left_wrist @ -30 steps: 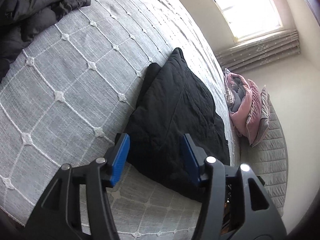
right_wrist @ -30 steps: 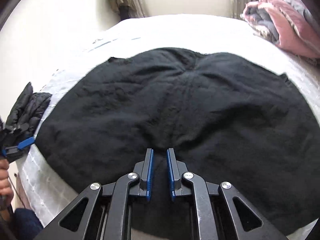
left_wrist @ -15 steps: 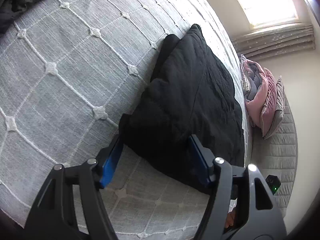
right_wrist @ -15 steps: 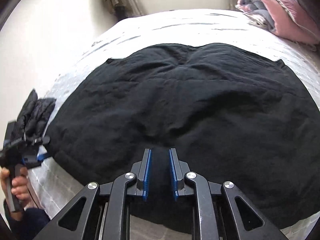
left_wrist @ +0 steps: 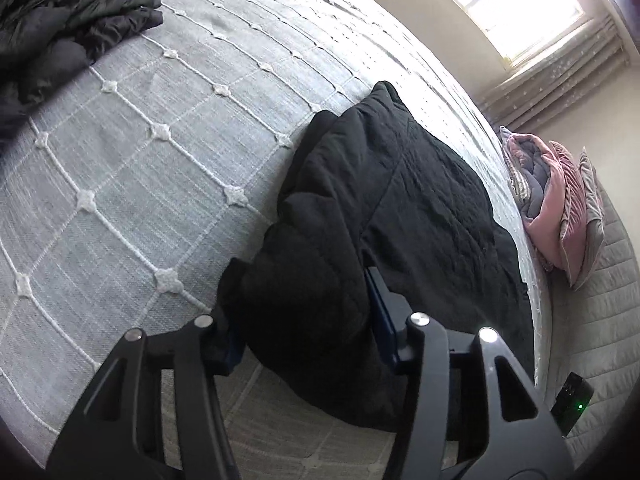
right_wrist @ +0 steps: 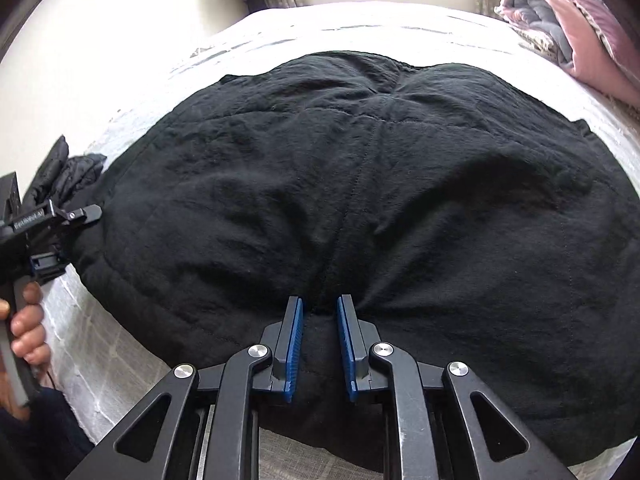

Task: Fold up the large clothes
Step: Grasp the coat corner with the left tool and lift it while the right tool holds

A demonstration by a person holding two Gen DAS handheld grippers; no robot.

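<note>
One grey quilted bedspread (left_wrist: 132, 152) under black garment (left_wrist: 400, 216); bright window (left_wrist: 516, 4) beyond.

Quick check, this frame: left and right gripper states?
Left gripper: open, fingers straddling the corner of the black garment, not clamped.
Right gripper: shut on the black garment's near edge.
</note>
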